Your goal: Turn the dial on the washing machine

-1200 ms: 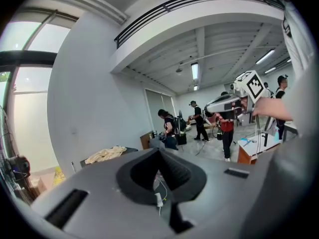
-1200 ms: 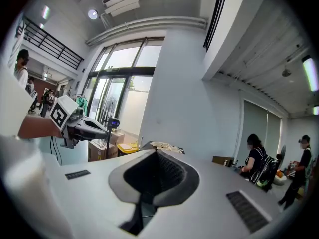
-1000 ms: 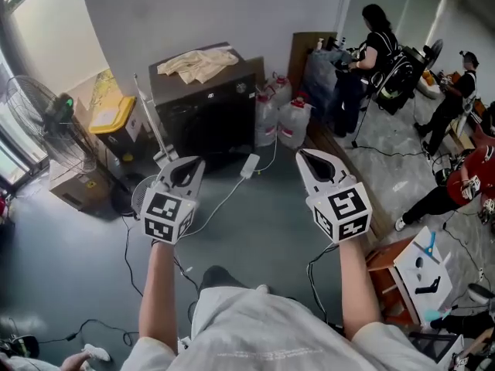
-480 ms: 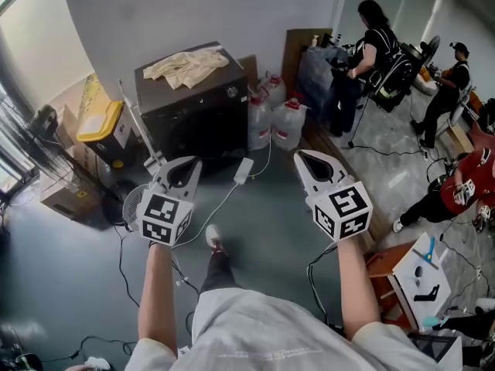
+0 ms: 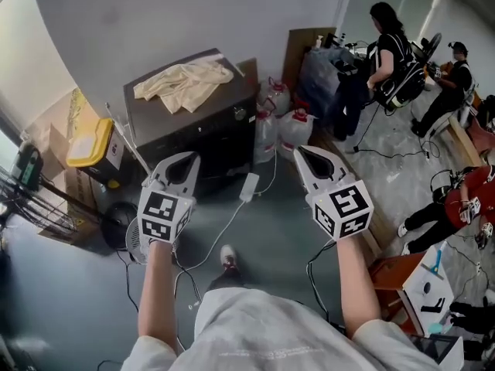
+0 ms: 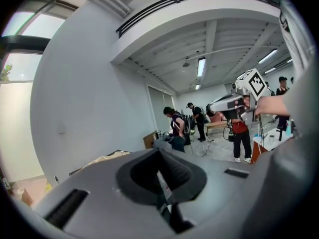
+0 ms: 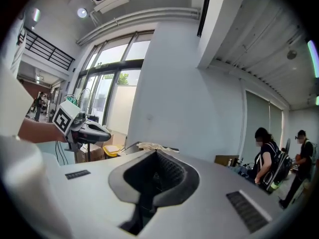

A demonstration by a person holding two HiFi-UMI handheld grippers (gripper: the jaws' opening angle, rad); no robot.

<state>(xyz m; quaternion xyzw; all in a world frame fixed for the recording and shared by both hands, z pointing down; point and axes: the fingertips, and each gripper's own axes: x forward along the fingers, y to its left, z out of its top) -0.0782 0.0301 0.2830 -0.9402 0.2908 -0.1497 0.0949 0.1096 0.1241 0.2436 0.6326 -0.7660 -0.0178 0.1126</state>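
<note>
While the washer (image 5: 193,134) stands well ahead, left gripper (image 5: 188,158) and right gripper (image 5: 303,152) aim at it, jaws together and empty, ready for the dial (image 5: 240,114) near its front's top right corner.

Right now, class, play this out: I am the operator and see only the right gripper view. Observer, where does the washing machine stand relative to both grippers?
Observer: In the head view the washing machine stands against the wall, ahead of the left gripper and right gripper; neither touches it.
Operator: Is its dial visible?
Observer: A small round knob, probably the dial, sits near the front's upper right corner.
Operator: And the left gripper's jaws?
Observer: The left gripper view shows them together, nothing between.
</note>
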